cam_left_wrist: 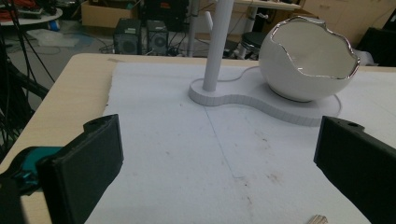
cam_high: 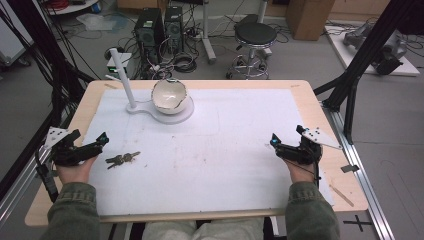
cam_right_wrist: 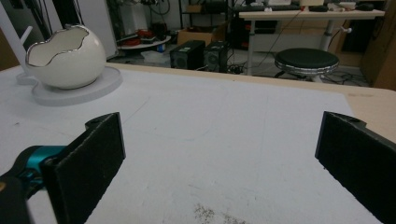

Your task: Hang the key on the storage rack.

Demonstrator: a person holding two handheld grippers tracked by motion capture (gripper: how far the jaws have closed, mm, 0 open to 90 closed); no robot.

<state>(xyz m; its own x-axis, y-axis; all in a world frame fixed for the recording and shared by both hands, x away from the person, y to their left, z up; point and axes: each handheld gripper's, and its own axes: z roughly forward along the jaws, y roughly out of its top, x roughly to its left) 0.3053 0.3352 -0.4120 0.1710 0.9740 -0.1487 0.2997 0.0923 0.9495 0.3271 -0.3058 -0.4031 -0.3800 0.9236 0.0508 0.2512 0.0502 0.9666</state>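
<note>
Keys [cam_high: 122, 159] lie flat on the white sheet [cam_high: 215, 150] that covers the bench [cam_high: 320, 107], near the bench's left edge and toward its near side, just beside the left gripper [cam_high: 102, 138] and clear of it. In the left gripper view a sliver of one key shows at the bottom, between the 2 black fingers [cam_left_wrist: 88, 163] but untouched by either. The left gripper rests at the left edge of the bench with its fingers spread wide, nothing between the pads. The right gripper [cam_high: 274, 140] rests near the right edge, well apart from the keys, and its fingers [cam_right_wrist: 93, 154] also stand wide open over bare sheet. Toward the far left corner sits a white stand [cam_high: 131, 107] with an upright post [cam_high: 121, 75], and on the stand's round base rests an eggshell-shaped bowl [cam_high: 169, 96] with a jagged silver rim, well apart from both grippers
</note>
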